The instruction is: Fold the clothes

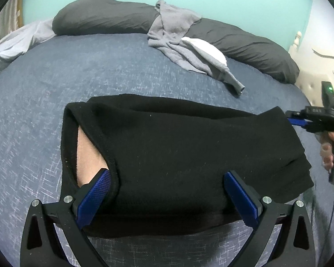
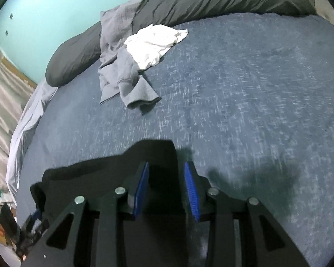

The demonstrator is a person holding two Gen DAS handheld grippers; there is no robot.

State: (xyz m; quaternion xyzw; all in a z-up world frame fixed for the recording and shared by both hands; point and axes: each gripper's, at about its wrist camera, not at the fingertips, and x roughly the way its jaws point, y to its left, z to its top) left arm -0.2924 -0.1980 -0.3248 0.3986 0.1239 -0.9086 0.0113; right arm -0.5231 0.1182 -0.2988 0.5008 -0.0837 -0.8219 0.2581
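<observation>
The left gripper point(image 1: 167, 191) is hovering spread wide over the folded black garment point(image 1: 178, 151) on the blue bedspread point(image 1: 44, 89). The right gripper point(image 2: 166, 187) is standing parted at its corner (pads not pressing). Beyond, a grey sweatshirt point(image 1: 173, 42) is lying crumpled.

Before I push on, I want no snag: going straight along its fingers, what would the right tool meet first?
Probably the black garment: its corner lies between the right tool's open fingers. Beyond that is only bare blue bedspread, though depth is hard to judge.
</observation>
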